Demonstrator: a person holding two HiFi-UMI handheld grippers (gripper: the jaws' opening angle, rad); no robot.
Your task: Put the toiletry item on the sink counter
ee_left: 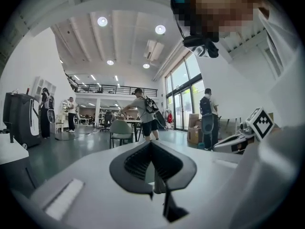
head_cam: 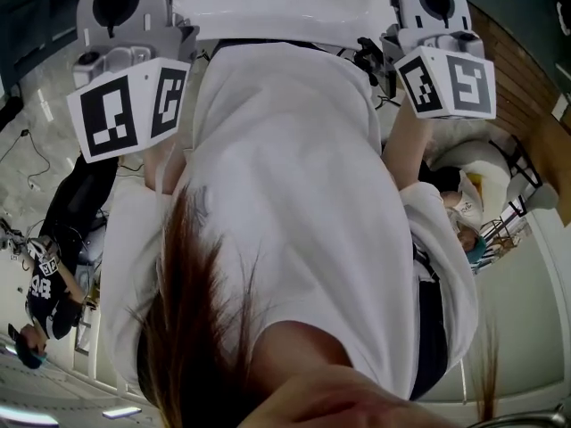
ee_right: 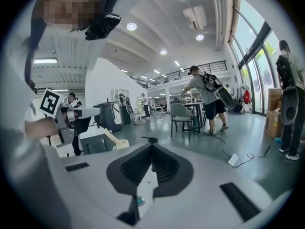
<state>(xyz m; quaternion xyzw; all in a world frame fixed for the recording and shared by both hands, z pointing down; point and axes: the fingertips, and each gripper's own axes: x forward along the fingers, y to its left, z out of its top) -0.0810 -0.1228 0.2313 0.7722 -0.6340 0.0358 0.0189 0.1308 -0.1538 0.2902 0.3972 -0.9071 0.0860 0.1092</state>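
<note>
Well, the wide hall's glossy grey floor (ee_left: 62,151) fills both gripper views, and your white cotton shirt (head_cam: 285,194) fills the head view. No toiletry item or sink counter shows anywhere. Your left gripper (ee_left: 151,147) and right gripper (ee_right: 152,147) are pressed together, empty. Swing round unsighted and you could strike the people (ee_right: 207,99) nearby.

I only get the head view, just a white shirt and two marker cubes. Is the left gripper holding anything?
Observer: No. The left gripper view shows the left gripper shut with nothing between its jaws.
Operator: And the right?
Observer: The right gripper is shut and empty too.
Operator: Any sink counter ahead?
Observer: None in either gripper view; both look out at a chair and a person with a backpack.
</note>
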